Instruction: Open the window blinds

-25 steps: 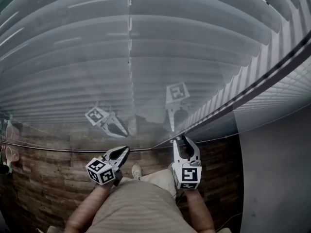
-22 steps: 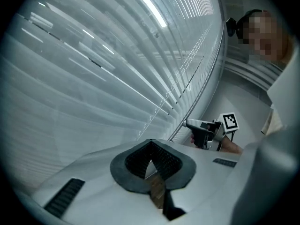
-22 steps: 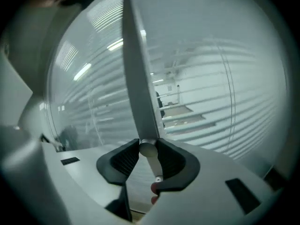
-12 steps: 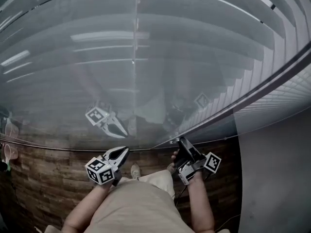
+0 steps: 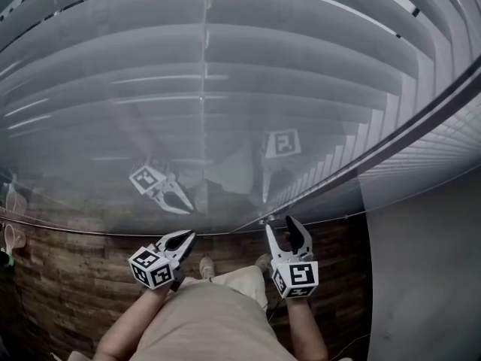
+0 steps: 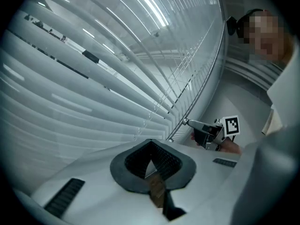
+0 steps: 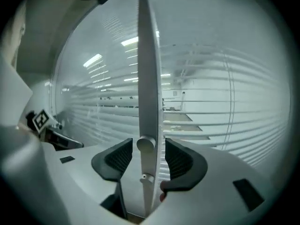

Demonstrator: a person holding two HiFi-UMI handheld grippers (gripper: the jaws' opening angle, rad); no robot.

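While the window blinds [image 5: 225, 89] hang behind a glass pane [image 5: 113, 194] on the far side, filling the upper part of the head view, their slats run level from left to right, and in the right gripper view bright strips show between them. A white upright post [image 7: 147, 78] stands at the pane's right edge and carries a round knob [image 7: 146, 144], with a smaller stud [image 7: 146, 177] just below it. The right gripper [image 5: 280, 226] is pointed at this post. Its jaws have just been opening and now stand wide apart, with the knob between them and a clear gap on either side, so neither pad presses on it. To the left, well apart from the post, the left gripper [image 5: 186, 238] is held near the glass with its jaws closed together on nothing. Both grippers are mirrored faintly in the pane. Below the glass runs brown wood planking [image 5: 75, 292], and a plain grey wall [image 5: 421, 262] closes the right side.
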